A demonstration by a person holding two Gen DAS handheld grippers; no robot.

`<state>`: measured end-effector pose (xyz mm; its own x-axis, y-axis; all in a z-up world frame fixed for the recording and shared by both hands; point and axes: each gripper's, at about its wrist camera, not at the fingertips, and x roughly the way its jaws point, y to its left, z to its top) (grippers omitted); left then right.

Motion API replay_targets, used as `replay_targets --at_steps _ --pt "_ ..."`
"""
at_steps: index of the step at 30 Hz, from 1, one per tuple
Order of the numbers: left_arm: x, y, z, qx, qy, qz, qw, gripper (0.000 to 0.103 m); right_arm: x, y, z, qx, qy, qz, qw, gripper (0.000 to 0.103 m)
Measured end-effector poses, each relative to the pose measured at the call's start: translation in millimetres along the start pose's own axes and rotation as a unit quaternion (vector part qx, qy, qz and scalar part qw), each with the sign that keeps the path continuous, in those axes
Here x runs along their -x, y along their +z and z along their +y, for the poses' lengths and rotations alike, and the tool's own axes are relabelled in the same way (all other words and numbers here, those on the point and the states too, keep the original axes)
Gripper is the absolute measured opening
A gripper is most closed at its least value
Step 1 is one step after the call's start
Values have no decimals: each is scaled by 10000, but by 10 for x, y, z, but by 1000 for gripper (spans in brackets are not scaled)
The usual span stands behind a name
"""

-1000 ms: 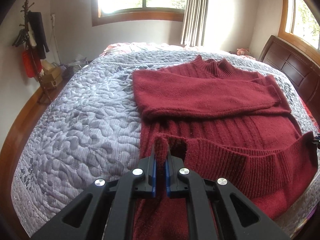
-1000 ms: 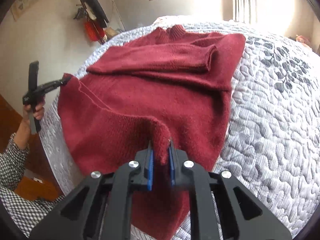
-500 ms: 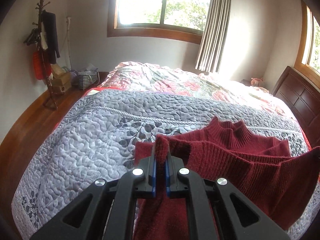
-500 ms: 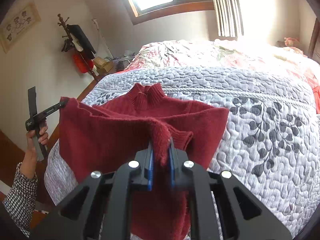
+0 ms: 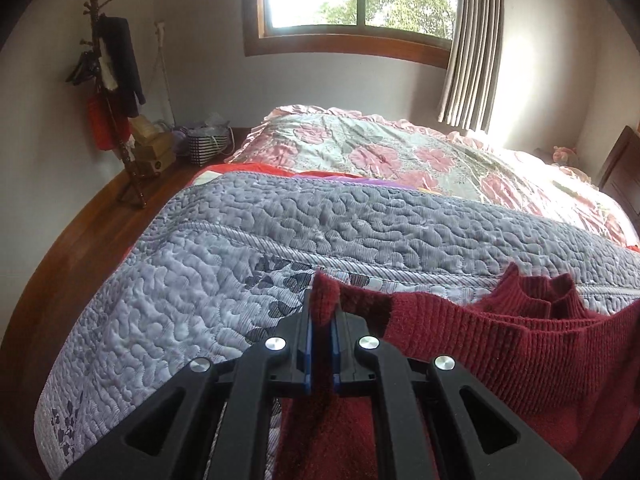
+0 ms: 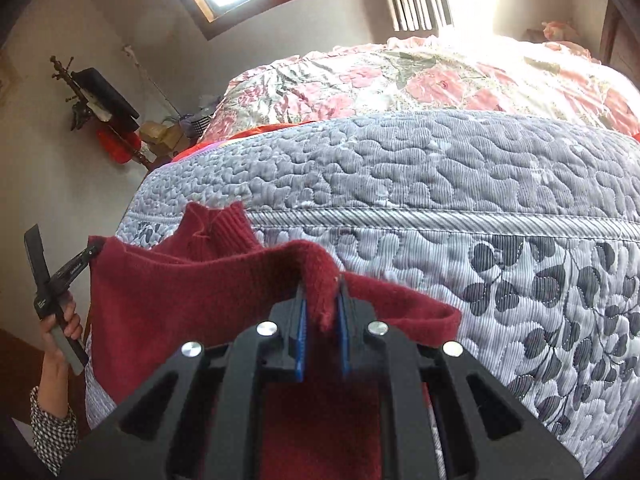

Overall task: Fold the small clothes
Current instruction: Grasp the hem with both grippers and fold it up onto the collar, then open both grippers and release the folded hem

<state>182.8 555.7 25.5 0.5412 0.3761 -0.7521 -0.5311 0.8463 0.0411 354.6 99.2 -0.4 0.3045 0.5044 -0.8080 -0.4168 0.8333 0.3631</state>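
A dark red knit sweater lies on the grey quilted bedspread, its ribbed hem raised and carried up near the turtleneck collar. My left gripper is shut on the left corner of that hem. In the right wrist view the sweater hangs taut between both grippers, with the collar just behind the lifted edge. My right gripper is shut on the right hem corner. The left gripper shows at far left, held by a hand in a checked sleeve.
A floral pink quilt covers the far half of the bed. A coat stand with hanging clothes, boxes and a striped basket sit by the far wall on the wooden floor. A dark headboard is at the right.
Both grippers have carried the sweater's hem forward and up from the near edge of the bed to the collar, doubling the body over itself. The folded sleeves are now hidden underneath.
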Motion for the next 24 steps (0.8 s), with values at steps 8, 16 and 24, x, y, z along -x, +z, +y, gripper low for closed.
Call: replay_targets --at_steps 8,16,24 --pt "-462 -257 -98 -75 120 533 9985 15 -319 -182 -156 -171 -267 159 9994 20" --pt "102 -271 93 29 -477 147 9987 43 200 -528 -112 114 -213 -83 9997 56" --pt "827 -1035 128 -425 -781 -33 9960 45 647 -1560 -34 650 98 248 9975 56"
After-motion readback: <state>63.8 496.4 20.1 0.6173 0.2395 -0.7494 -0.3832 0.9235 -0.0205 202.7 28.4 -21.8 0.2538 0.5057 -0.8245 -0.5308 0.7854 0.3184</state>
